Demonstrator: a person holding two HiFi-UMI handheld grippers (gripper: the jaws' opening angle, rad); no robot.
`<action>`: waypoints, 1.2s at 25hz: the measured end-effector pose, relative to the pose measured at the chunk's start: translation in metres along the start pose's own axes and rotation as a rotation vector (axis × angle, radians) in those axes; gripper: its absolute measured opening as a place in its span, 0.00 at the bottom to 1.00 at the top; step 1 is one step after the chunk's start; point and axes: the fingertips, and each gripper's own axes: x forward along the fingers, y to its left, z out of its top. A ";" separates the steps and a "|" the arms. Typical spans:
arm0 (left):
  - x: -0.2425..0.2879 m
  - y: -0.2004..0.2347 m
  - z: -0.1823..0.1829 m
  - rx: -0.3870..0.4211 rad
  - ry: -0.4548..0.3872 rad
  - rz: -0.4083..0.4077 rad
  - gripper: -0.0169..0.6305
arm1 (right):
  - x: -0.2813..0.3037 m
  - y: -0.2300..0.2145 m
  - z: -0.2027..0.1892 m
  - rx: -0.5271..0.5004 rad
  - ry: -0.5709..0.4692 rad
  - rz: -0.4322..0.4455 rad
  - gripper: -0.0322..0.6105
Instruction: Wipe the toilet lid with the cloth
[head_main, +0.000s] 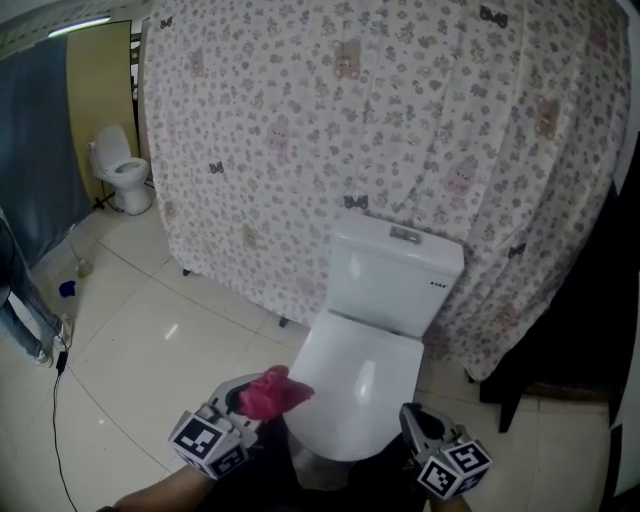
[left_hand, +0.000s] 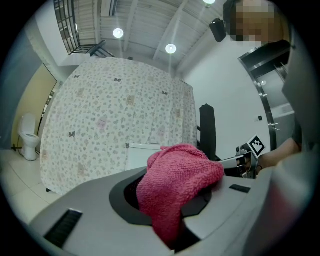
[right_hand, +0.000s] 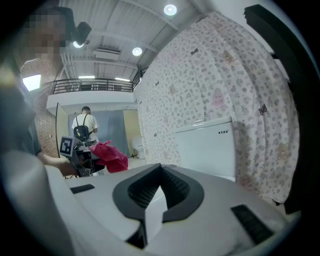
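Note:
A white toilet stands in the middle of the head view, its lid (head_main: 365, 375) down and its tank (head_main: 398, 272) behind. My left gripper (head_main: 243, 402) hovers just left of the lid's front, shut on a crumpled pink cloth (head_main: 272, 393). In the left gripper view the cloth (left_hand: 180, 175) bulges out between the jaws of the left gripper (left_hand: 172, 197). My right gripper (head_main: 420, 428) hangs at the lid's front right; in its own view the right gripper (right_hand: 160, 183) holds nothing and its tips meet. That view also shows the tank (right_hand: 207, 147).
A flowered curtain (head_main: 400, 120) hangs behind the toilet. A second toilet (head_main: 122, 170) stands far back left. Someone's legs (head_main: 25, 315) and a cable are at the left edge. Dark furniture (head_main: 560, 340) stands at the right. A person with a backpack (right_hand: 85, 125) stands far off.

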 end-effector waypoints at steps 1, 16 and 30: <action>-0.001 -0.001 0.000 -0.008 0.001 -0.003 0.14 | -0.002 0.000 0.001 -0.009 -0.009 -0.005 0.05; 0.007 -0.011 -0.005 0.004 0.029 -0.019 0.14 | -0.017 -0.009 0.000 0.022 -0.064 -0.003 0.05; 0.002 -0.009 -0.011 0.032 0.034 0.009 0.14 | -0.020 -0.013 -0.003 0.031 -0.070 -0.020 0.05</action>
